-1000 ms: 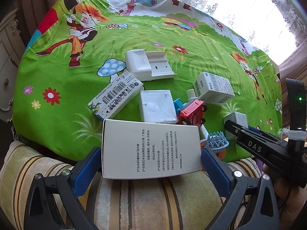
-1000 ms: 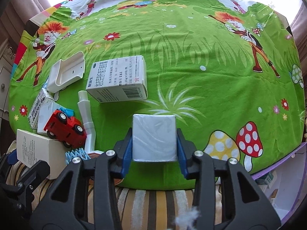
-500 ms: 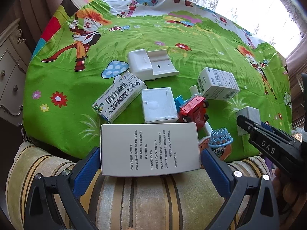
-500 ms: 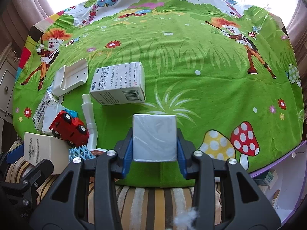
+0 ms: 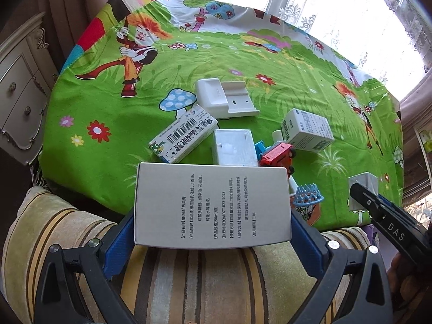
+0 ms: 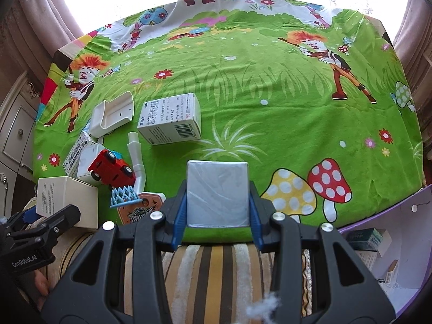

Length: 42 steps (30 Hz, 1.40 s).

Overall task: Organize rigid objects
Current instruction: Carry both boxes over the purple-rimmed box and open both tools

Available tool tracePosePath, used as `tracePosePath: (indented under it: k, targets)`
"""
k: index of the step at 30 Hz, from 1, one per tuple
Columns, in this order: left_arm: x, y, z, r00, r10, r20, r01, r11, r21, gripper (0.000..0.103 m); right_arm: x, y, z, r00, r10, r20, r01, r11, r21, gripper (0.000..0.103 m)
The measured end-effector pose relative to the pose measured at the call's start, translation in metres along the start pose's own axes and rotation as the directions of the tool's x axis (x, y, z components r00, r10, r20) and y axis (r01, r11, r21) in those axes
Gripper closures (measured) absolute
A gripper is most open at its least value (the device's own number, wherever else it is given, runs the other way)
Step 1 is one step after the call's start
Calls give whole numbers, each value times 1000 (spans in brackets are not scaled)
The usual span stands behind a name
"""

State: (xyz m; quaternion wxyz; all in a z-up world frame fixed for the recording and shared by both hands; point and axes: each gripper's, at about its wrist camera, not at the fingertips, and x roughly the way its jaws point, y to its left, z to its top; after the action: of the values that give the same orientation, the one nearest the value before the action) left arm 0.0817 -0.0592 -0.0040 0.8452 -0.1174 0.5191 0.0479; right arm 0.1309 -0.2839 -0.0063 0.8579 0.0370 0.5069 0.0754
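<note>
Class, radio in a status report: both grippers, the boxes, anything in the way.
Left gripper shut on large white box. Right gripper shut on small silver box. Purple bin at right, path looks clear. Toy car, other boxes on the tablecloth.

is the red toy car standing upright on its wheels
No, the red toy car lies tipped on its side beside the white tube, its wheels facing sideways.

A green cartoon tablecloth [image 6: 270,124] covers the table, beside a striped cushion [image 5: 216,283] and white drawers [image 5: 19,102].
</note>
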Motion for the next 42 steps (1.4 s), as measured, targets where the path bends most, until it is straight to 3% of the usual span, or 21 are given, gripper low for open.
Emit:
tracePosePath:
  k: [6,11,16,21,28,32,33,35,37,40,42]
  targets:
    - [-29,-25,-10,990,-119,71,113,990,87,1,-32,-16,-16,999,-1,47,0,1000,16,59]
    - [-40,-66,-20,966,-250,72,231,951,203,1,-59,-46,-35,997,-35,72,32,999,43,59]
    - [-54,-111,-36,932,-361,40,328,884,333,1,-83,-94,-58,991,-112,78,102,988,115,59]
    - [-58,-159,-57,906,-422,-35,391,801,452,1,-104,-156,-79,976,-208,63,188,955,229,59]
    - [-65,-214,-88,889,-444,-111,421,698,580,1,-130,-220,-100,948,-314,52,276,892,358,59]
    - [-63,-236,-100,880,-447,-160,444,656,611,0,-139,-238,-106,941,-335,55,286,870,401,59]
    - [-63,-241,-102,881,-442,-170,444,647,619,0,-140,-241,-107,940,-337,55,287,868,406,58]
    - [-64,-245,-104,870,-461,-177,461,633,622,0,-142,-245,-109,938,-342,60,287,860,421,35]
    - [-65,-245,-101,854,-487,-183,487,625,610,0,-147,-247,-111,935,-343,87,273,856,440,23]
    - [-67,-236,-94,834,-525,-167,515,636,575,0,-150,-247,-109,927,-360,102,280,848,449,21]
    - [-70,-231,-91,838,-527,-140,500,638,586,0,-151,-246,-108,923,-371,105,287,844,454,21]
